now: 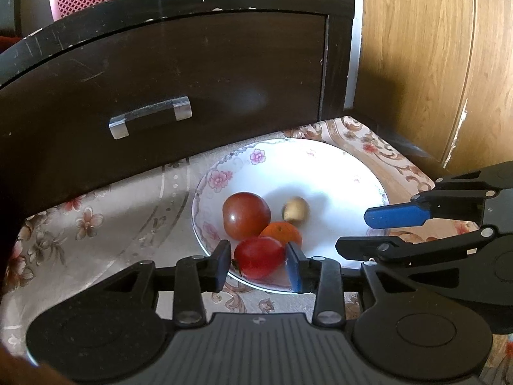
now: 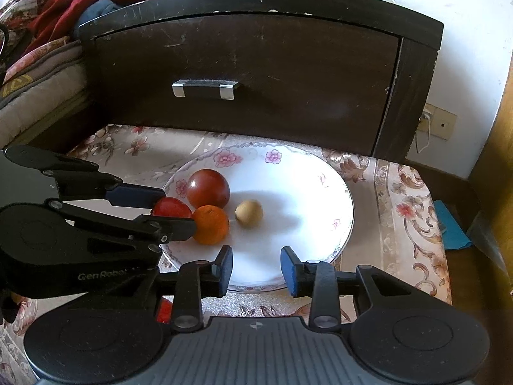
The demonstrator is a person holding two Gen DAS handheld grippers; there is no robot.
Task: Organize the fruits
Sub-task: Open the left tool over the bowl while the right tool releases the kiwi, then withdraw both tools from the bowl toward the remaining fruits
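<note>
The small red tomato [image 1: 259,256] sits between my left claw's [image 1: 258,264] open fingers at the plate's [image 1: 320,160] near rim; I judge it light, smooth and bruisable, best pinched gently across its middle, while my right claw [image 2: 256,268] hangs open, empty.

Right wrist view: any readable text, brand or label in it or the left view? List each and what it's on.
"GenRobo": white lettering on the black body of the left gripper, seen in the right wrist view; the end is cut off by the other gripper.
No other text is readable in either view; the plate carries only flower patterns.
</note>
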